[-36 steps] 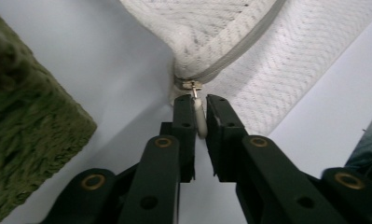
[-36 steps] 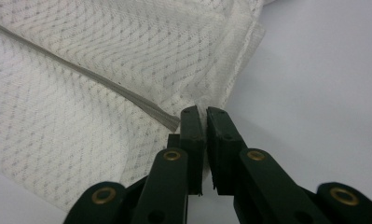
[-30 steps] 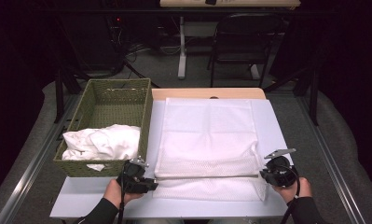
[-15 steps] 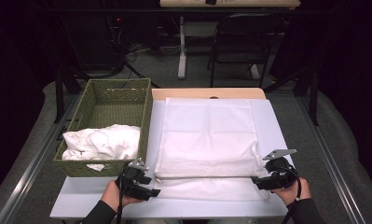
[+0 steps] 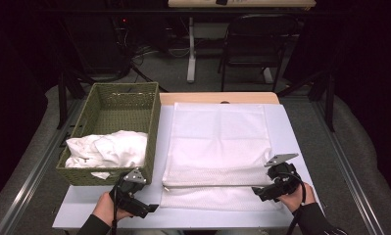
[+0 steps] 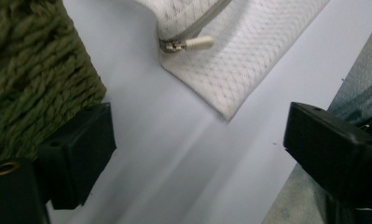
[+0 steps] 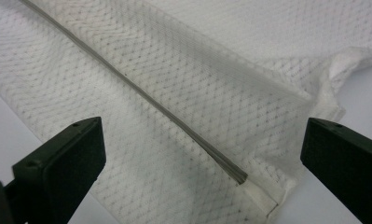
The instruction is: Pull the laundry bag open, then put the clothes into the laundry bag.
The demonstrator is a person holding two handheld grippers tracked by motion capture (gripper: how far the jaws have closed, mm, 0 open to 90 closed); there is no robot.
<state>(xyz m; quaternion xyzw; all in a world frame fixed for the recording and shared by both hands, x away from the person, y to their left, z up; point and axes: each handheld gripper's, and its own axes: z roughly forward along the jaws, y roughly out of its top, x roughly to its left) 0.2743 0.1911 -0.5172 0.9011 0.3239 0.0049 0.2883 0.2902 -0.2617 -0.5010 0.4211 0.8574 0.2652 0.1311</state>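
White mesh zip bag (image 5: 217, 161) lying flat, left gripper (image 5: 151, 209) and right gripper (image 5: 256, 191) jaws just opened wide, empty

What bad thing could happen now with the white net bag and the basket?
1. The left gripper is open, close to the green basket; it might bump it.
2. The mesh bag lies loose, its zipper pull at the corner; jaws might snag it.
3. The right gripper, also open, could wrinkle the bag's near edge.

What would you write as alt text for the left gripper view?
A white mesh laundry bag, its corner and cream zipper pull showing, lies flat on a pale table. The left gripper has its black jaws wide apart with nothing between them, beside a green woven basket.
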